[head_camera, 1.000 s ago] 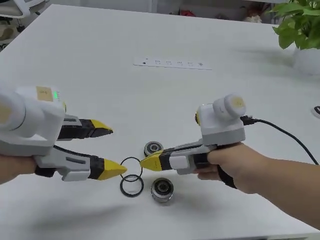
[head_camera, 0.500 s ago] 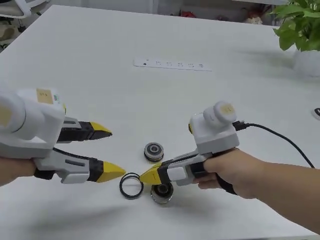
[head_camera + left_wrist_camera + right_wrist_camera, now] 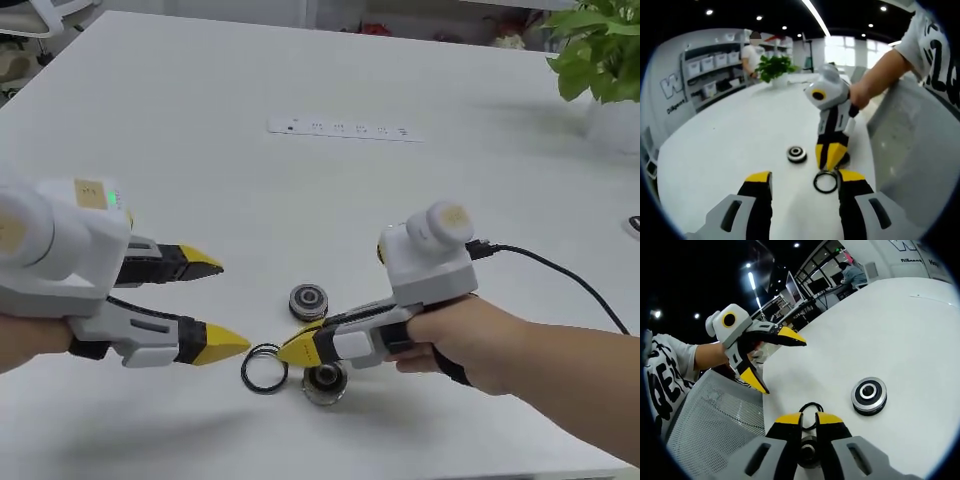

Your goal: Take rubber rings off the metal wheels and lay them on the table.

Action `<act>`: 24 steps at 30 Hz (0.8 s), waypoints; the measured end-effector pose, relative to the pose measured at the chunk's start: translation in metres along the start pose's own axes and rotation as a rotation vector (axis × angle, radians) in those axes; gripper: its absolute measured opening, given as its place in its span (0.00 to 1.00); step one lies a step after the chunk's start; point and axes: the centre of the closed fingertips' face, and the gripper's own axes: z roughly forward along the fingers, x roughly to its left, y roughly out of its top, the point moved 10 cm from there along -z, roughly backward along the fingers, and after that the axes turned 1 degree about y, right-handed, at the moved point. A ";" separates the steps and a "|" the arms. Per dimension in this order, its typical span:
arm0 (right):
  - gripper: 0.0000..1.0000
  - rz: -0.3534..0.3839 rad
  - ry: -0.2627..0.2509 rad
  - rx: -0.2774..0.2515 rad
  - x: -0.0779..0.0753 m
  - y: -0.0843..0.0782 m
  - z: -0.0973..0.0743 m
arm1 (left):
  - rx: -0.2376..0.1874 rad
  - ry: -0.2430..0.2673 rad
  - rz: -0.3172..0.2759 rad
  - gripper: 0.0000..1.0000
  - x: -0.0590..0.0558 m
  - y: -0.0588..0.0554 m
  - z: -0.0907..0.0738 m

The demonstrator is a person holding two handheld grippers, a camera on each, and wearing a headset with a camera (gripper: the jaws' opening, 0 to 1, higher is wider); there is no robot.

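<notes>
The right claw [image 3: 808,418] is clenched nearly shut with only a slit between its yellow tips, and I see nothing held in it. Directly under its jaws lies one metal wheel [image 3: 326,384], whose rim looks bare and silvery. Just ahead of its tips the rubber rings [image 3: 263,369] lie flat on the tabletop [image 3: 330,200], apparently two overlapping; whether the tips touch them I cannot tell. Off to one side of this claw, a little apart, the other wheel [image 3: 869,395] lies flat, with a dark band round its edge.

The left claw [image 3: 805,176] faces the right one, released and spread wide, gripping nothing; the rings lie just inside its jaw nearer the right claw, and the banded wheel is further ahead.

My reading is that the near wheel is done and its rings laid down. The next move calls for steadying the banded wheel with one claw and hooking its rubber off with the other.
</notes>
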 end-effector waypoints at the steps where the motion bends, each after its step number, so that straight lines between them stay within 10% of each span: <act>1: 0.09 -0.002 -0.001 -0.002 0.000 0.001 0.000 | 0.001 0.001 0.000 0.53 0.000 0.000 0.000; 24: 0.20 -0.128 -0.114 -0.123 -0.012 0.024 -0.025 | 0.008 0.000 0.006 0.51 0.016 0.008 0.020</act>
